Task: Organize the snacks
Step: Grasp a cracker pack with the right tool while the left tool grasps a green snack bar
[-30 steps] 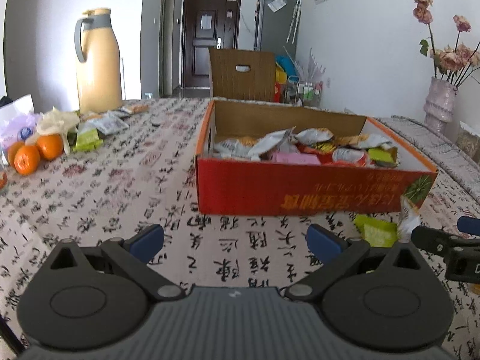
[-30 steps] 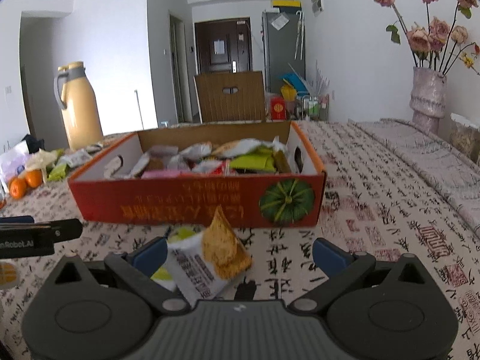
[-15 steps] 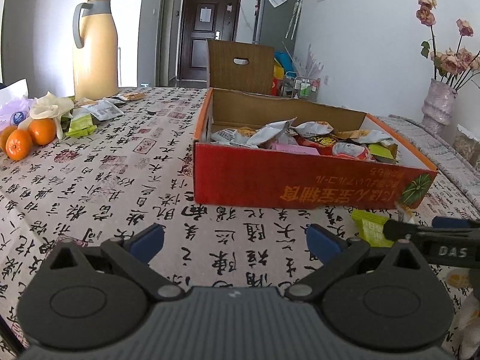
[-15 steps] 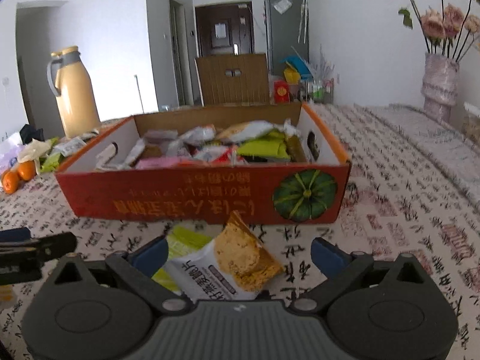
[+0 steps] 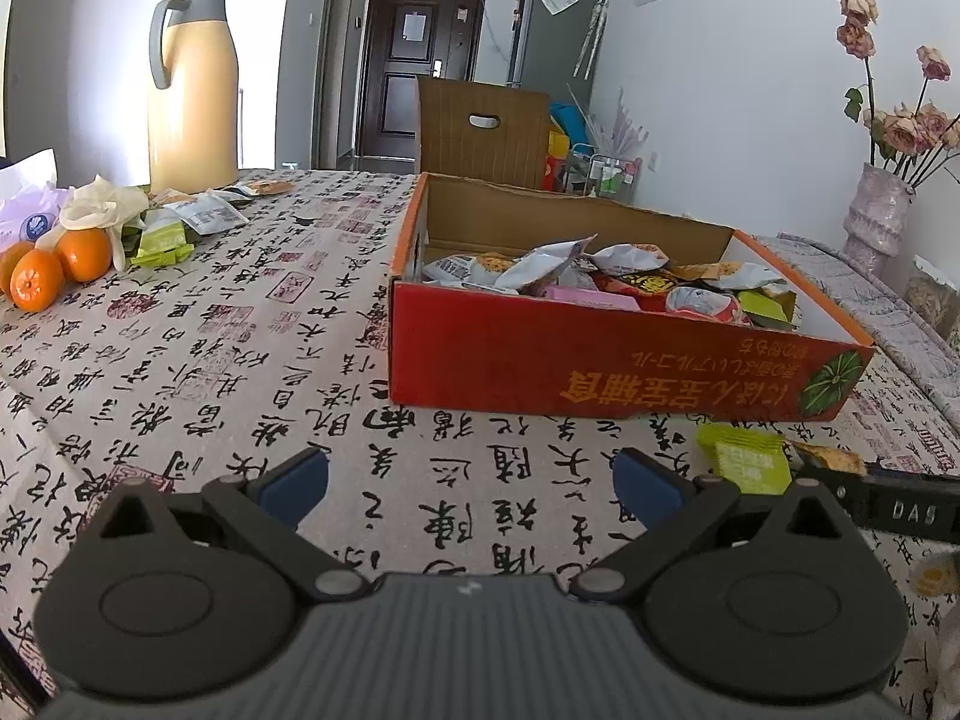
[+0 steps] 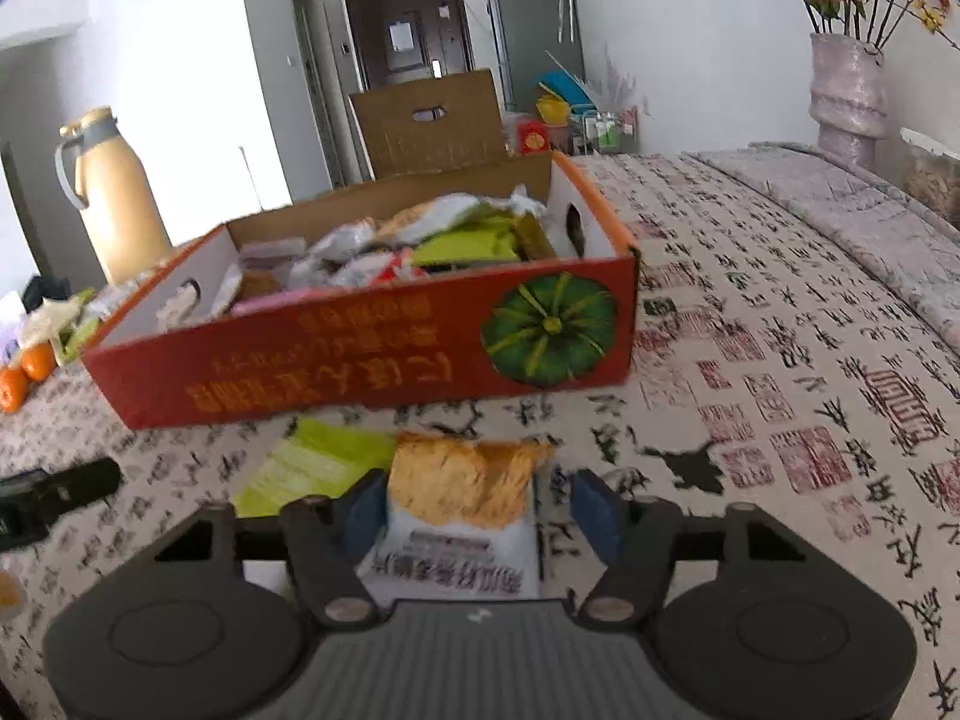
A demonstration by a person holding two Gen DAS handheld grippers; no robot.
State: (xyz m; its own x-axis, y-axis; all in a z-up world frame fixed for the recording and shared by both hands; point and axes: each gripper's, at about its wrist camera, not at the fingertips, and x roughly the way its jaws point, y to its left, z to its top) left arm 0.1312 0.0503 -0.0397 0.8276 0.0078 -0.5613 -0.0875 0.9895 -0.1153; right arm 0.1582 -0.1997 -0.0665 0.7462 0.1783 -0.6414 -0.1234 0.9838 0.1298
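A red cardboard box (image 5: 600, 372) holding several snack packets stands mid-table. In front of its near right corner lie a green packet (image 5: 747, 459) and a white-and-orange snack packet (image 6: 462, 492). My right gripper (image 6: 478, 510) straddles the white-and-orange packet, its jaws closing. The left pad (image 6: 366, 510) is at the packet's edge, while a gap still shows at the right pad. The green packet (image 6: 318, 462) lies just left of it. My left gripper (image 5: 471, 483) hovers open over bare tablecloth in front of the box (image 6: 360, 372), holding nothing.
A tan thermos (image 5: 195, 90), oranges (image 5: 60, 264) and more loose snack packets (image 5: 204, 216) sit at the far left of the table. A vase of flowers (image 5: 879, 210) stands at the far right. A wooden chair (image 5: 483, 132) is behind the table.
The right gripper's jaws have narrowed from wide open to close around the white-and-orange packet, and the gripper moved slightly forward and down. The left gripper stayed put.
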